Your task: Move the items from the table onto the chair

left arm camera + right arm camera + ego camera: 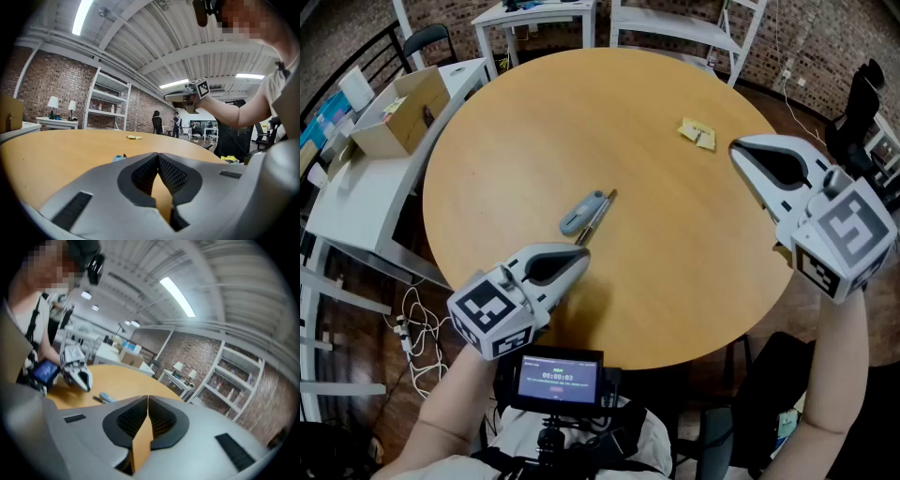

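On the round wooden table point(534, 112) lies a blue-grey utility knife point(586, 211), near the middle. A small stack of yellow sticky notes point(697, 133) lies toward the far right. My left gripper point(581, 258) hovers just short of the knife's near end, shut with nothing in it. My right gripper point(736, 147) is held above the table's right side, close to the notes, also shut and empty. The left gripper view shows the knife point(118, 158), the notes point(134, 137) and the right gripper point(187, 96) raised in the air. The right gripper view shows the knife point(107, 398) and the left gripper point(77, 369).
A cardboard box point(398, 111) stands on a white desk point(337, 187) at the left. White shelving point(675, 23) lines the back wall. Cables point(412, 328) lie on the floor at the lower left. A dark chair point(787, 394) sits below the table's right edge.
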